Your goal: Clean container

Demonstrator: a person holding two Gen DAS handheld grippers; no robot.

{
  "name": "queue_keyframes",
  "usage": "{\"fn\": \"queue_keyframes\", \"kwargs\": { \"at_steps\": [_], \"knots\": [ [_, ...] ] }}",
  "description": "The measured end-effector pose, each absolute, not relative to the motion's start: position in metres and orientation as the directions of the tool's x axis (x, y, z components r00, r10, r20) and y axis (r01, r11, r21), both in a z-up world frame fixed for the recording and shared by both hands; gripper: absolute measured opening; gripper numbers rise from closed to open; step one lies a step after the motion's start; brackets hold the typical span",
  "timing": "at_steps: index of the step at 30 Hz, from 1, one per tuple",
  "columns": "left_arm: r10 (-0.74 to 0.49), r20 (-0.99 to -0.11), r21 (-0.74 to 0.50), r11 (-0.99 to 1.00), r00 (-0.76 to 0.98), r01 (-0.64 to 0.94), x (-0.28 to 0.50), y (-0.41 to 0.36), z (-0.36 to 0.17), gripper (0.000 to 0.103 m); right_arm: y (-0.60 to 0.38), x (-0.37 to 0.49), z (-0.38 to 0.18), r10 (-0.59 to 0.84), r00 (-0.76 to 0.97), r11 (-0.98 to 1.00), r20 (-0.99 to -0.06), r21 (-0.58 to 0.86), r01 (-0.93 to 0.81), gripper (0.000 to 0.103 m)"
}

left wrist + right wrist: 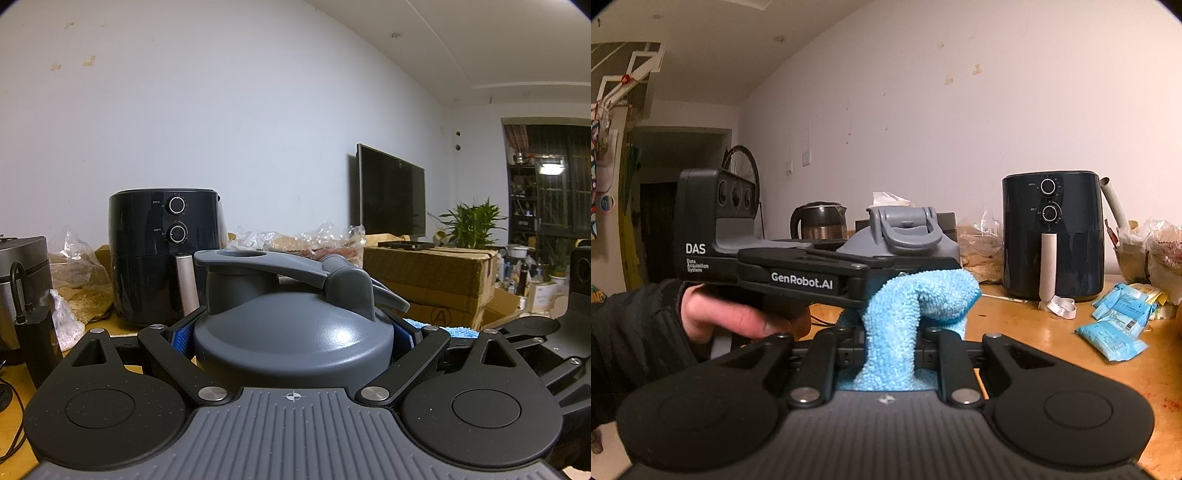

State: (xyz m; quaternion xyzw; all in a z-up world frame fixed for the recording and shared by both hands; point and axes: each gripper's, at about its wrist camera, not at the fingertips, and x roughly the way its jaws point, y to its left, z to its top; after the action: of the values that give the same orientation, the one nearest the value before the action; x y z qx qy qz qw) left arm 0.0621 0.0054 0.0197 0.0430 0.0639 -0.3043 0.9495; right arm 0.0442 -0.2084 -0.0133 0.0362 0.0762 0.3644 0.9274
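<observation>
Left tool (293,332) clamps the grey container (293,339) by its lid, held above the wooden surface (1052,325). Right tool (890,347) pinches a blue cloth (905,314) tight beside it. Black air fryer (1052,236), kettle (820,221) and blue packets (1115,325) sit before the white wall (942,129).

Container (291,332) body hidden below gripper (293,334).

My left wrist camera looks level along its fingers, very close on the grey container lid (293,332), facing the white wall (221,110). My right wrist camera looks across the wooden table (1052,332) from the other side, close behind the blue cloth (905,317). Both views share the container and the black air fryer (164,254) by the wall.
</observation>
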Motion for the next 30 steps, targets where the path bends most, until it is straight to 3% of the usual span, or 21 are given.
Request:
{"fn": "queue_keyframes", "kwargs": {
  "at_steps": [30],
  "knots": [
    [-0.577,-0.130,0.044,0.809,0.806,0.586,0.062,0.007,0.018,0.096,-0.235,0.025,-0.023,0.658,0.746,0.752,-0.105,0.146,-0.643,0.013]
  ]
}}
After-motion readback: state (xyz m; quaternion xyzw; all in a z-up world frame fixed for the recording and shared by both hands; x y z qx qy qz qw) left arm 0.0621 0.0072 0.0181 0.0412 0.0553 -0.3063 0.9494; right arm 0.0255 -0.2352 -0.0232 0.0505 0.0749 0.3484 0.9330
